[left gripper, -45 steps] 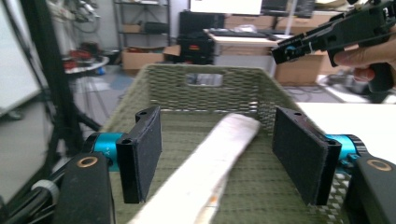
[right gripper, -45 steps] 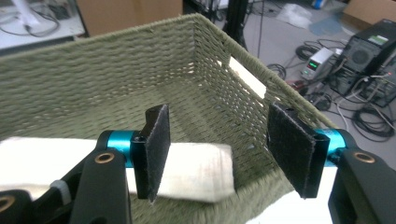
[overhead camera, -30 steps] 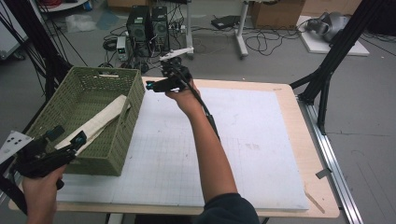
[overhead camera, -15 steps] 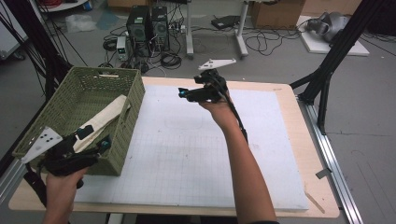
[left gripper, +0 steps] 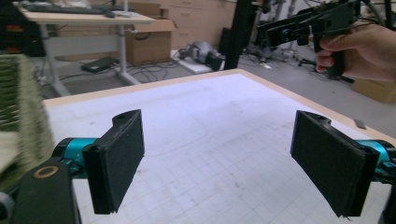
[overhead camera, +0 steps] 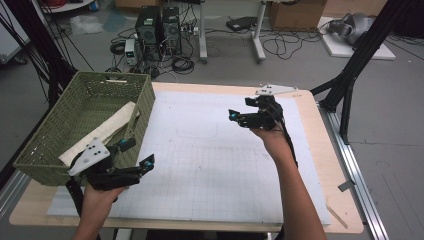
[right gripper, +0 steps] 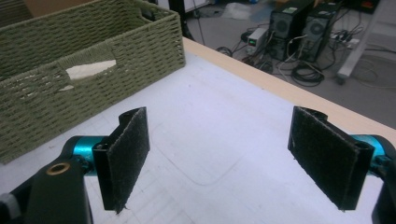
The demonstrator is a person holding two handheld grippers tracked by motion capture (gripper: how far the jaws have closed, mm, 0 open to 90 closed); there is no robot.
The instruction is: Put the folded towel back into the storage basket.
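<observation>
A green woven basket (overhead camera: 90, 107) stands at the table's left side, with a long cream-coloured piece (overhead camera: 100, 132) lying slantwise inside it. My left gripper (overhead camera: 137, 152) hovers at the basket's near right corner, open and with nothing in it. In the left gripper view its pads (left gripper: 116, 163) stand wide apart over the mat, and the right gripper (left gripper: 308, 23) appears top right in a hand. My right gripper (overhead camera: 240, 110) is raised over the mat's right half, open and holding nothing. It faces the basket (right gripper: 70, 79), whose handle hole shows the cream piece (right gripper: 91, 69).
A white gridded mat (overhead camera: 210, 150) covers most of the wooden table (overhead camera: 320, 130). Beyond the far edge, computer towers (overhead camera: 157, 25) and cables lie on the floor. Black stand legs (overhead camera: 350, 75) rise off the table's right side.
My right gripper has swung from beside the basket's far corner rightward over the mat. My left gripper has moved right and forward, from the basket's near left to its near right corner.
</observation>
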